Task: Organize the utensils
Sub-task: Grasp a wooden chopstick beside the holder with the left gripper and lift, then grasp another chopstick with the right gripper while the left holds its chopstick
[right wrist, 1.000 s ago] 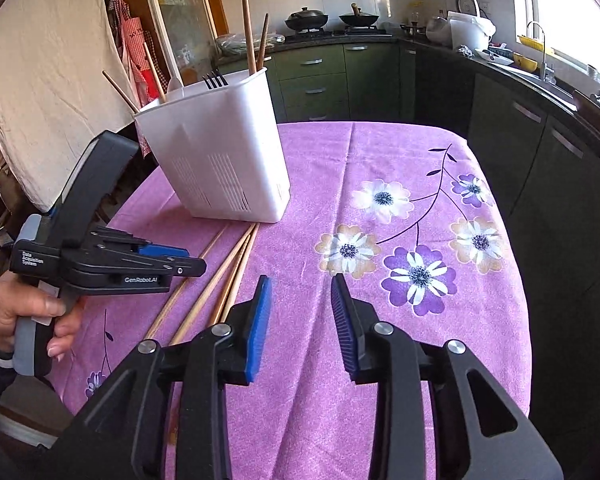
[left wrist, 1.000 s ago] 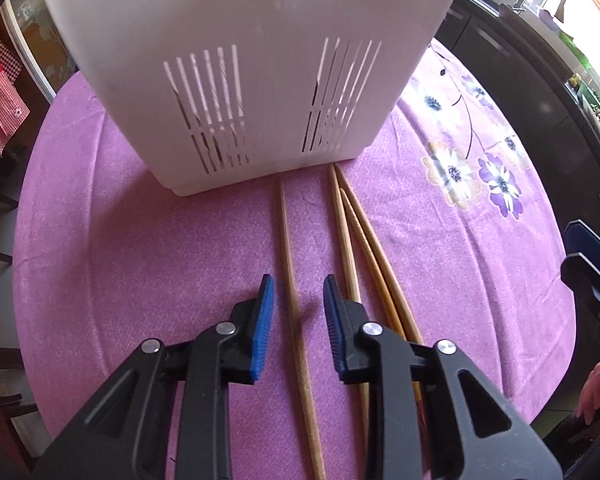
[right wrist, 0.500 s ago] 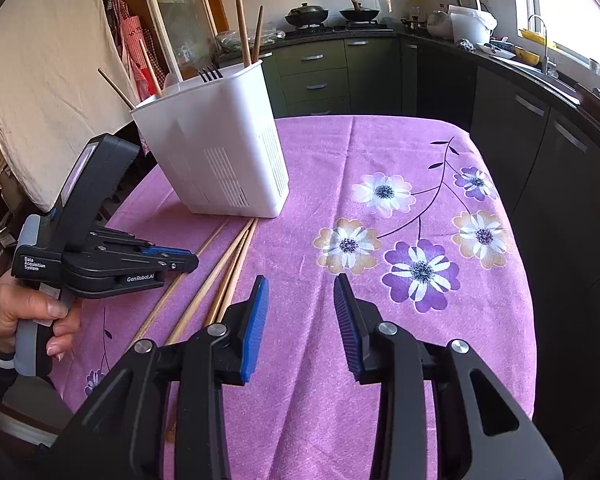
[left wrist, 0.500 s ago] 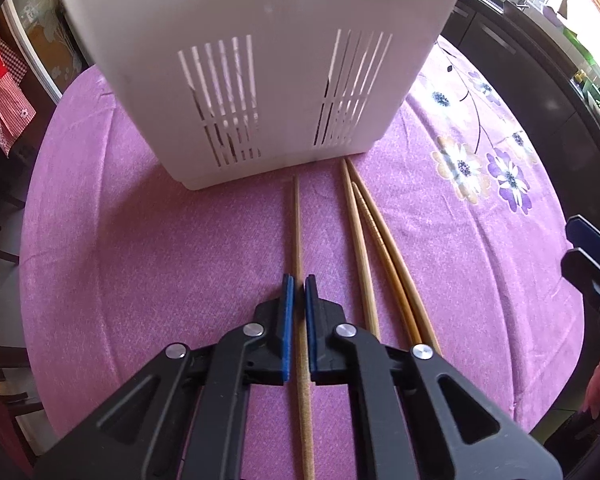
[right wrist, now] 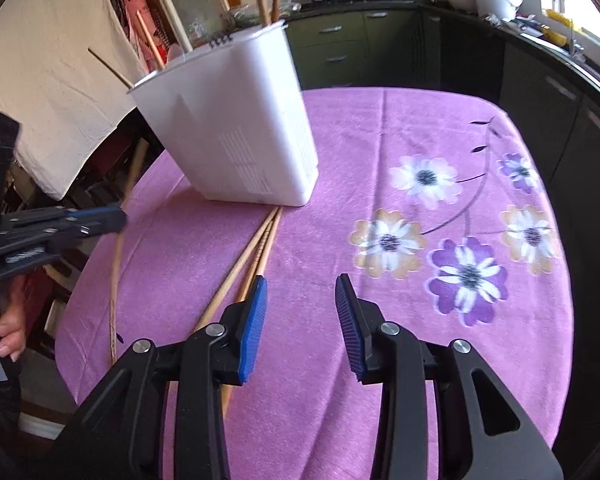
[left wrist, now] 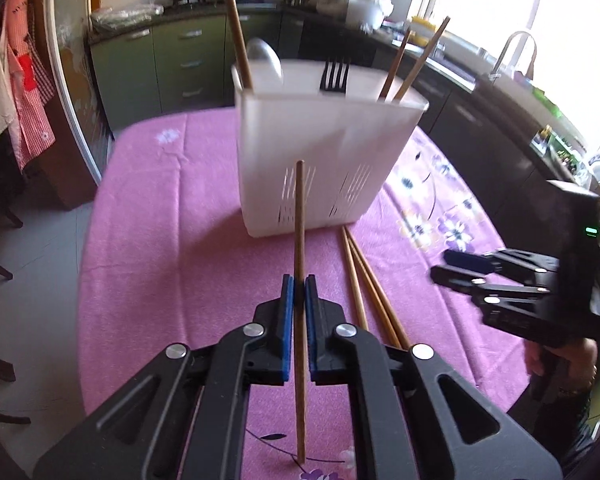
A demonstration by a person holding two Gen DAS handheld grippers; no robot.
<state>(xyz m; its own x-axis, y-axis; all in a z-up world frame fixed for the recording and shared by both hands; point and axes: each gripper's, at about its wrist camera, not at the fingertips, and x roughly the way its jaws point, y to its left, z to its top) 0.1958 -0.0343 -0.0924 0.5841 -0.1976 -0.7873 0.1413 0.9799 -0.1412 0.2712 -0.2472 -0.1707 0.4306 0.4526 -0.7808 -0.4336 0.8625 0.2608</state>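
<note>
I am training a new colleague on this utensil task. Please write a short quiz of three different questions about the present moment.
1. True or false: the left gripper is shut on a chopstick.
2. What does the right gripper hold? A) a fork B) nothing C) a spoon
3. Fill in: the loose chopsticks lie on the pink ____.

Key: 1 true. 2 B, its fingers stand apart with nothing between them. 3 tablecloth, in front of the white holder.
</note>
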